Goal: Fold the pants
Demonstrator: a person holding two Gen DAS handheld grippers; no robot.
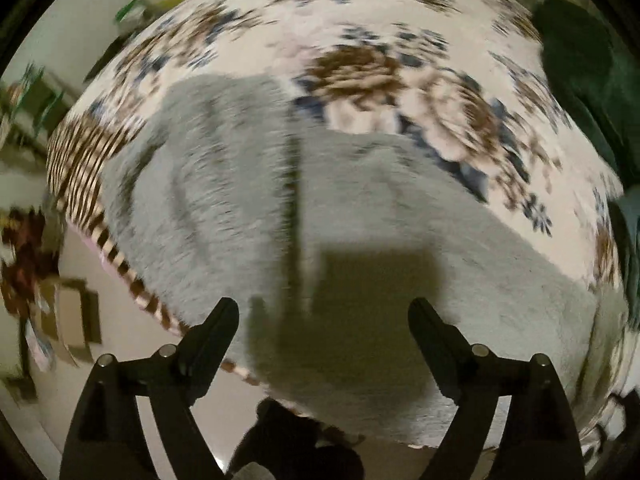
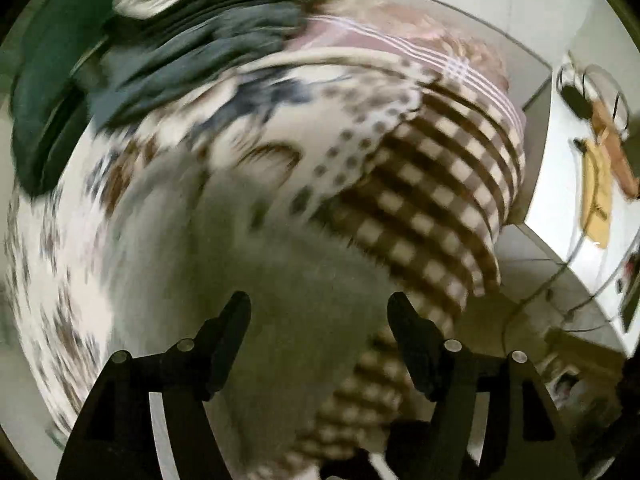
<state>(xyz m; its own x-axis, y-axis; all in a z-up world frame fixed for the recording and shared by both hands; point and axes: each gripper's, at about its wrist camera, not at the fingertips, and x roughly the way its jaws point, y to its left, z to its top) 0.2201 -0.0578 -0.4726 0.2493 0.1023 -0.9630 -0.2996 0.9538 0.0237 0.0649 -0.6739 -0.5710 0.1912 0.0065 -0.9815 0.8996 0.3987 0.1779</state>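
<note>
Grey fleecy pants (image 1: 248, 200) lie spread on a bed with a floral cover (image 1: 360, 32). The two legs run away from me with a dark seam between them. My left gripper (image 1: 323, 312) is open and empty, hovering above the near end of the pants and casting a shadow on them. In the right wrist view the same grey pants (image 2: 288, 272) are badly blurred. My right gripper (image 2: 319, 308) is open and empty above them, near the bed's checked edge (image 2: 432, 208).
Dark green and blue clothes (image 2: 120, 60) are piled at the far side of the bed; they also show in the left wrist view (image 1: 580, 72). A white cabinet (image 2: 568, 200) with cables stands to the right. Pale floor (image 1: 120, 360) lies beside the bed.
</note>
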